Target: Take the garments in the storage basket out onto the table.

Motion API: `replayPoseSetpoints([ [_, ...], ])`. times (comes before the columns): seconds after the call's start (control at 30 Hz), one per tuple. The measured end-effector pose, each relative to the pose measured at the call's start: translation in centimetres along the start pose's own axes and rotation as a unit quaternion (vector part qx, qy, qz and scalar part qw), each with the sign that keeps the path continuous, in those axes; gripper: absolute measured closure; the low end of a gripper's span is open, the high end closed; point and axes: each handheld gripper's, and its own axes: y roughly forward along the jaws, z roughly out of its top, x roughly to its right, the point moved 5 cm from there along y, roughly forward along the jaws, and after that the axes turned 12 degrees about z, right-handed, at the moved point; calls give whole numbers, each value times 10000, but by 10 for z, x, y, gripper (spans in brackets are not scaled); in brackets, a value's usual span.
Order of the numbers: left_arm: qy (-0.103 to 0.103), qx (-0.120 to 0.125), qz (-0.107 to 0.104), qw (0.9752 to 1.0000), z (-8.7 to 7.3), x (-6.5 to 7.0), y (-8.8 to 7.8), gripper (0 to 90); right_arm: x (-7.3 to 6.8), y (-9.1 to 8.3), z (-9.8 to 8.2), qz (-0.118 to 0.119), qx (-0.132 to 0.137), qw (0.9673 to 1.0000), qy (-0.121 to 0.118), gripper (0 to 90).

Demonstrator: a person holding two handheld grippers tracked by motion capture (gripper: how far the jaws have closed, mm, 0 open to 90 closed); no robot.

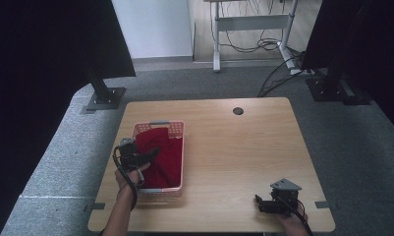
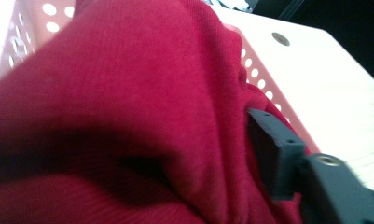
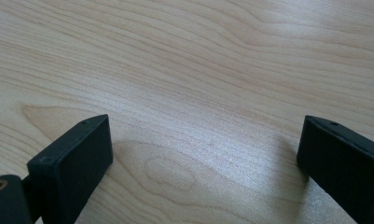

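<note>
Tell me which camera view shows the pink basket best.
The high view: it takes in the whole pink basket on the table's left half, with the red cloth inside and the left gripper over it. The left gripper view gives a stretch of perforated wall behind the cloth. The right gripper view looks at bare tabletop.

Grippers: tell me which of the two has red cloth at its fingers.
The left gripper, reaching into the pink basket with the red cloth bunched against its fingers. The right gripper has bare table between its fingers.
</note>
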Motion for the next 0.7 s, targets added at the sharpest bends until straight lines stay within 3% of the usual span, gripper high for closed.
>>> replayPoseSetpoints([
  [0.23, 32, 134, -96, 9999, 3, 2, -4, 653, 0, 0, 0, 0, 1, 10000, 1, 32],
  [0.33, 45, 205, -101, 9997, 4, 3, -7, 675, 0, 0, 0, 1, 0, 10000, 0, 32],
  [0.4, 72, 437, -99, 9990, 6, 4, -12, 689, 0, 0, 0, 0, 0, 10000, 0, 32],
  [0.5, 174, 582, -70, 9981, 7, 7, -17, 708, 0, 0, 0, 1, 0, 10000, 0, 32],
  [0.7, 132, 794, -111, 9967, 10, 9, -24, 724, 0, 0, 0, 0, 0, 10000, 1, 32],
])
